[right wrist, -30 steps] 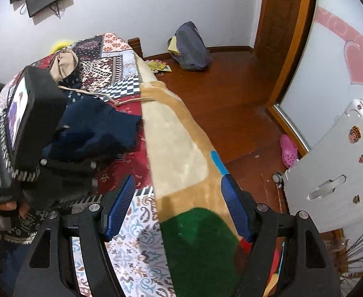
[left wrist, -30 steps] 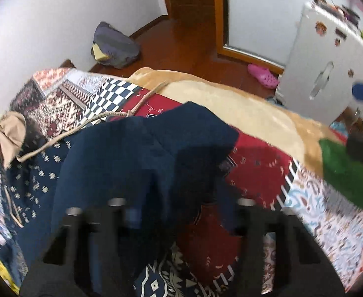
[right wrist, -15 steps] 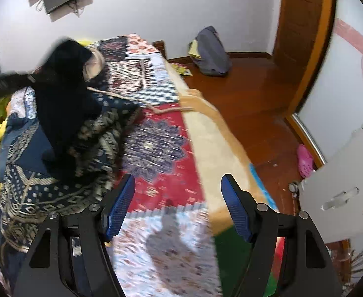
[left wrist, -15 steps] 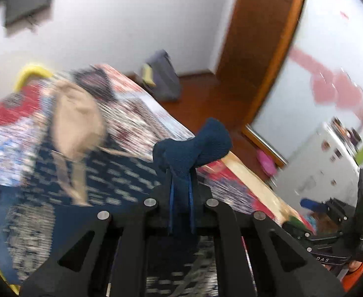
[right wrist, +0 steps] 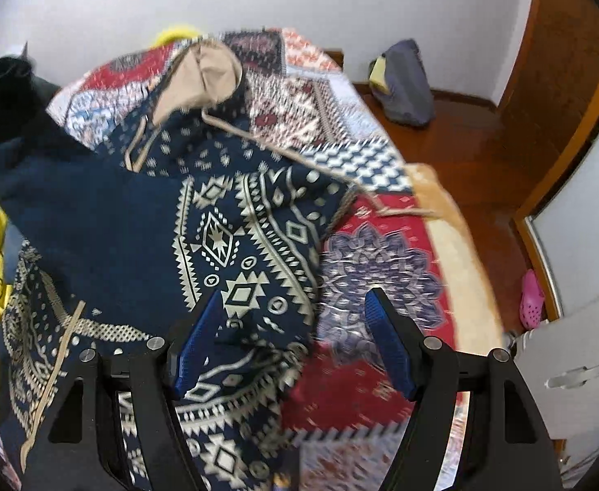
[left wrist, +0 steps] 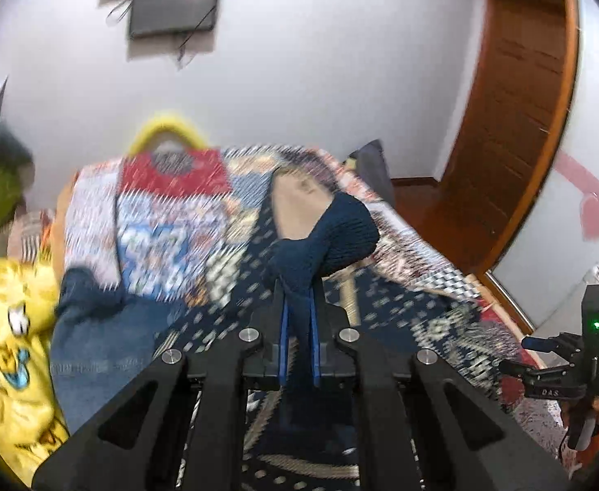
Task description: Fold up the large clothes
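Observation:
A navy hoodie point(right wrist: 234, 237) with a cream geometric pattern, tan hood point(right wrist: 201, 73) and tan drawcords lies spread on the patchwork bedspread point(right wrist: 381, 270). My left gripper point(left wrist: 299, 327) is shut on a bunched navy cuff point(left wrist: 332, 237) of the hoodie and holds it raised above the bed. In the right wrist view this sleeve point(right wrist: 54, 188) stretches up to the left. My right gripper point(right wrist: 295, 339) is open and empty, just above the hoodie's lower right part; it also shows in the left wrist view point(left wrist: 561, 364).
Yellow printed clothes point(left wrist: 9, 327) and jeans point(left wrist: 95, 335) lie at the bed's left side. A tan blanket edge point(right wrist: 458, 253) borders the bed's right. On the wooden floor are a grey bag point(right wrist: 405, 82), a pink shoe point(right wrist: 532, 298) and a white suitcase point(right wrist: 569, 376).
My left gripper closed on the navy cuff and lifted it up and to the left, pulling the sleeve off the body. My right gripper moved left over the hoodie, still open.

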The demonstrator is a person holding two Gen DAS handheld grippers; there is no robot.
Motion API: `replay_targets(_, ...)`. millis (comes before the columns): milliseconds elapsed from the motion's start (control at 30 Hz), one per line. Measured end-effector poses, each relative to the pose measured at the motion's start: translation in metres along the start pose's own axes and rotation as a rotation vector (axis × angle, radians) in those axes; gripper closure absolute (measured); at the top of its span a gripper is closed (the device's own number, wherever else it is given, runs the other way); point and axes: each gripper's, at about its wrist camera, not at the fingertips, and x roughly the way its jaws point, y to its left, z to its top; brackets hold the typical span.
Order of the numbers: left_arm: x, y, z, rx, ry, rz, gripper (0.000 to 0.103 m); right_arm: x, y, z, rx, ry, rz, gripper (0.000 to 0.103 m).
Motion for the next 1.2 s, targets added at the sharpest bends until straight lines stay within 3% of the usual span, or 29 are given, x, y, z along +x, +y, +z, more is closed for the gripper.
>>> replay_targets(133,0.021,0.043,-0.028,-0.083,0.075,0.002,0.095,0.026,0.008,-0.003,0.000,0.078,-0.018,0.035)
replay_targets(333,0.058,0.080,-0.085,-0.149,0.261,0.041,0.095,0.037,0.007,-0.014,0.043,0.094,0.019,0.034)
replay_targets(433,0.067,0.093,-0.109,-0.165,0.315,0.082,0.084,0.036,0.006,-0.014,0.038,0.097,0.016,0.034)
replay_targets(467,0.066,0.095,-0.114,-0.166,0.311,0.097,0.079,0.036,0.005,-0.015,0.036,0.097,0.016,0.033)
replay_targets(600,0.053,0.104,-0.123,-0.179,0.306,0.078,0.076,0.034,0.004,-0.017,0.031,0.096,0.011,0.033)
replay_targets(633,0.049,0.103,-0.122,-0.161,0.310,0.105,0.075,0.036,0.005,-0.014,0.031,0.099,0.009,0.033)
replay_targets(700,0.040,0.101,-0.121,-0.090,0.317,0.221,0.057,0.035,0.007,-0.013,0.034,0.110,0.004,0.033)
replay_targets(800,0.024,0.105,-0.120,-0.017,0.314,0.289,0.053,0.029,0.009,-0.010,0.026,0.112,-0.008,0.033)
replay_targets(1033,-0.021,0.100,-0.086,0.051,0.246,0.272,0.042,-0.026,0.021,0.003,-0.077,-0.028,-0.086,0.033)
replay_targets(1200,-0.043,0.073,-0.043,0.089,0.155,0.226,0.034,-0.066,0.024,0.020,-0.090,-0.148,-0.067,0.033)
